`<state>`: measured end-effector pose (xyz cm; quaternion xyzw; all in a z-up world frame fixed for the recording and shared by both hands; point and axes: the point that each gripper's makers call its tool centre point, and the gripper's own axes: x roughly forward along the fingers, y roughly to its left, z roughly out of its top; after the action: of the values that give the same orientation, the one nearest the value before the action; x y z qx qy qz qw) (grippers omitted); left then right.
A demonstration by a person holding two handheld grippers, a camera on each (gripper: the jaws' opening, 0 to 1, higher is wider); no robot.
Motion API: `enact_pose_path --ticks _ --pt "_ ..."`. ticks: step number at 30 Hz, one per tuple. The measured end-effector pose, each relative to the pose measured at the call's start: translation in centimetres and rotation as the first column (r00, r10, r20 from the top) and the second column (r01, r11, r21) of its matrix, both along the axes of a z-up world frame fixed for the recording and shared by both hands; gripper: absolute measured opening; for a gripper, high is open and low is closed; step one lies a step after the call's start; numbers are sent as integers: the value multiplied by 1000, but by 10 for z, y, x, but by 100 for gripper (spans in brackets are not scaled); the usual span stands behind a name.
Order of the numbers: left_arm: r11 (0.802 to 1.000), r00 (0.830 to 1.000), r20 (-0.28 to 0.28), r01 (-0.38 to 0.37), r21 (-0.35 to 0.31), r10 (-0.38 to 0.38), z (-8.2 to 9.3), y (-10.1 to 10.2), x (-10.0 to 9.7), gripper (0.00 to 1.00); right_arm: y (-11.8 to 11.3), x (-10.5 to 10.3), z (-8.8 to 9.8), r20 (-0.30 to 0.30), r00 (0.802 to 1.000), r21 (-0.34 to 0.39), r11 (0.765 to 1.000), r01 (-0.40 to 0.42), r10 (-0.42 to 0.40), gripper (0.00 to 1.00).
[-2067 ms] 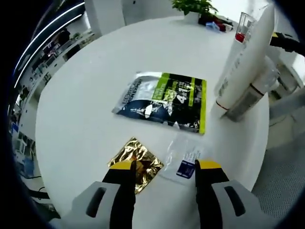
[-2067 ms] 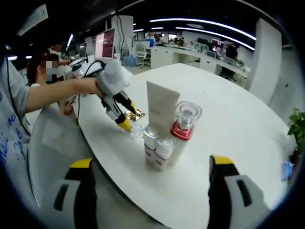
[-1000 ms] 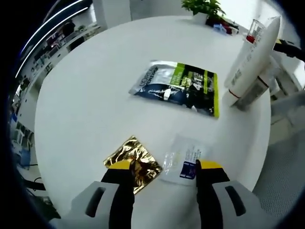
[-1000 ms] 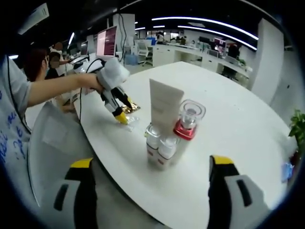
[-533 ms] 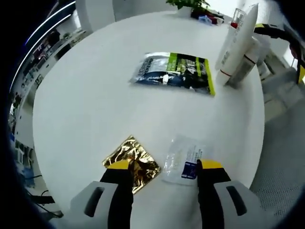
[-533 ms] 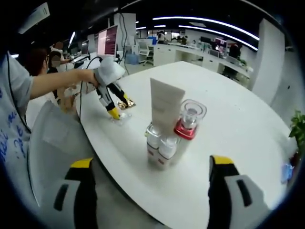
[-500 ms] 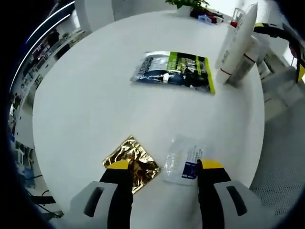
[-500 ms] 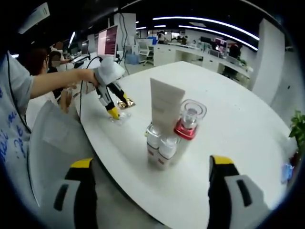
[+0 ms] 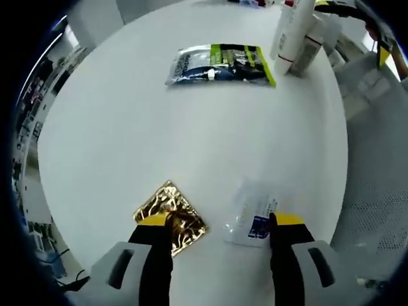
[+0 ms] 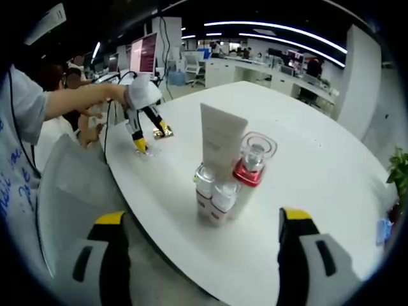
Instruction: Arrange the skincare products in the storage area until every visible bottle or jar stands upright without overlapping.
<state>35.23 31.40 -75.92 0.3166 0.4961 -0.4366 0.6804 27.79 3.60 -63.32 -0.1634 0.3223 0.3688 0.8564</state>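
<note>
White round table (image 9: 115, 115) bears gold sachet (image 9: 170, 217), clear sachet (image 9: 254, 213), green-black pouch (image 9: 220, 63).

We see a round white bench (image 9: 115, 121) in an open office. Flat on it: a gold foil sachet (image 9: 171, 217), a clear sachet with a blue label (image 9: 254, 212) beside it, and well apart a dark green-striped pouch (image 9: 220, 63). A potted plant (image 10: 396, 167) sits at the far edge.

Round white table (image 9: 115, 121) holds gold packet (image 9: 171, 217), clear packet (image 9: 253, 221), green-black pouch (image 9: 220, 63), standing bottles (image 10: 226, 172).
</note>
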Motion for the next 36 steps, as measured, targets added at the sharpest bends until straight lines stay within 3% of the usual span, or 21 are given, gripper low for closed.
enact_pose_path --ticks 9,23,32,36 --pt "996 998 -25 55 77 -53 -1 19 -1 55 2 0 -1 -2 1000 0 1000 -8 8 98" --pt "988 999 -29 46 144 -42 1 28 -1 55 0 1 0 -1 1000 21 1000 0 0 99" --pt "990 999 8 43 137 -45 16 23 -2 56 1 2 0 0 1000 37 999 -5 5 98" --pt "997 1000 2 8 73 -8 22 10 -5 56 -1 2 1 1 1000 47 999 -8 8 98"
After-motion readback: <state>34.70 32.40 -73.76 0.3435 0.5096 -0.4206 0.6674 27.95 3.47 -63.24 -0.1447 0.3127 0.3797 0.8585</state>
